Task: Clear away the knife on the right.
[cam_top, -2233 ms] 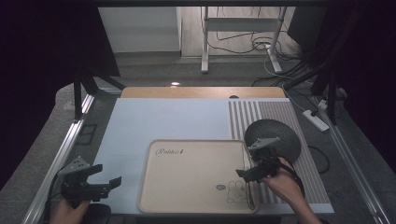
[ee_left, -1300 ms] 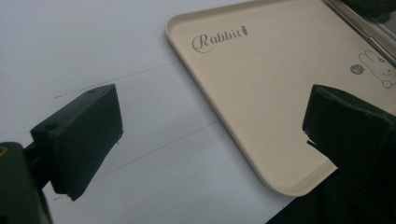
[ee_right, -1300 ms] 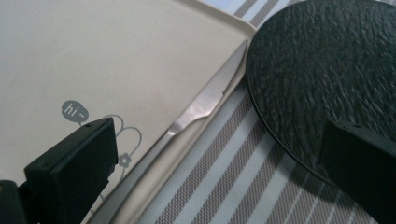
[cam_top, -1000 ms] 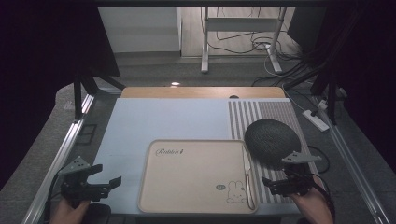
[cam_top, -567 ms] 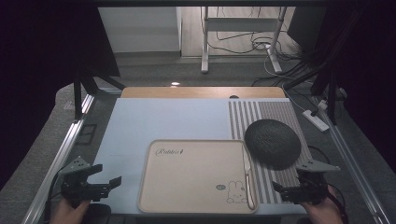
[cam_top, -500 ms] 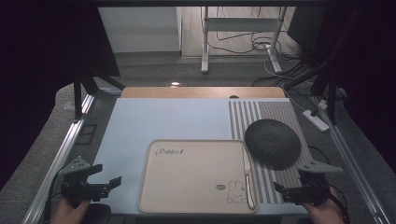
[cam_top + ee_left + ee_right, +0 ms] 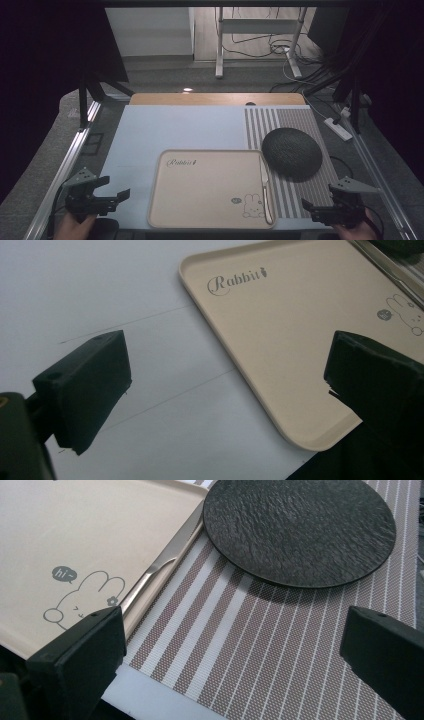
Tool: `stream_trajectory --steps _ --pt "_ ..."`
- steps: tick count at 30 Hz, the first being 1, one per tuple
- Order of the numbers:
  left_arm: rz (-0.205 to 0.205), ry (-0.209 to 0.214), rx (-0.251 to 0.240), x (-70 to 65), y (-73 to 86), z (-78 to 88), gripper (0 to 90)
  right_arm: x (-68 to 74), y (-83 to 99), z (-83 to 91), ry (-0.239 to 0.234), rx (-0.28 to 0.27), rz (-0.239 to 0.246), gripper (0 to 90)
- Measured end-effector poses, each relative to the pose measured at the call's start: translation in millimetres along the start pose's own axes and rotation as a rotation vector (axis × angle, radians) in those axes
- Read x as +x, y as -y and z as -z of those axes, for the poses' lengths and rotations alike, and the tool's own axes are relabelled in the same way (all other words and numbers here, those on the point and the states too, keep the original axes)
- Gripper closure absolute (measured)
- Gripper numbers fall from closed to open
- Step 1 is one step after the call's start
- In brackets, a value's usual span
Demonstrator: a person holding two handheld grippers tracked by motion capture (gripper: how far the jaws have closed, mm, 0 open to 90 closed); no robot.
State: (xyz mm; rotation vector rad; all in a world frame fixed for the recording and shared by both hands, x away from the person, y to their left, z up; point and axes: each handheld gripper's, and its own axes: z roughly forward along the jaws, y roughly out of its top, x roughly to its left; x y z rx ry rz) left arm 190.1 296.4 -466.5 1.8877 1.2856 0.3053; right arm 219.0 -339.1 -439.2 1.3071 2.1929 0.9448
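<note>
Your black plate lies flat on the striped placemat, round and rough-textured, its near-left edge just beside the beige tray. The silver knife rests lengthwise along that tray's right rim (blade toward the plate, as the right gripper view shows).

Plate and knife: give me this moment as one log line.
plate: on striped mat | knife: at tray right rim | left gripper: open, empty | right gripper: open, empty
</note>
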Motion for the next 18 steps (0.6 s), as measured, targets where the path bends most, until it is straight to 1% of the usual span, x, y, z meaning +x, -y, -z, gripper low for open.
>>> stream_trajectory --steps 7,13,18 --pt "0.001 0.0 -0.002 0.3 0.3 0.1 4.8 0.5 4.4 6.7 0.016 -0.007 -0.005 0.0" --pt "0.003 0.0 -0.002 0.6 0.6 0.4 4.7 1.2 8.0 11.6 0.025 0.0 -0.011 0.0" --pt "0.004 0.002 -0.004 0.3 -0.1 0.1 4.7 1.0 8.3 10.7 0.023 0.012 -0.008 0.0"
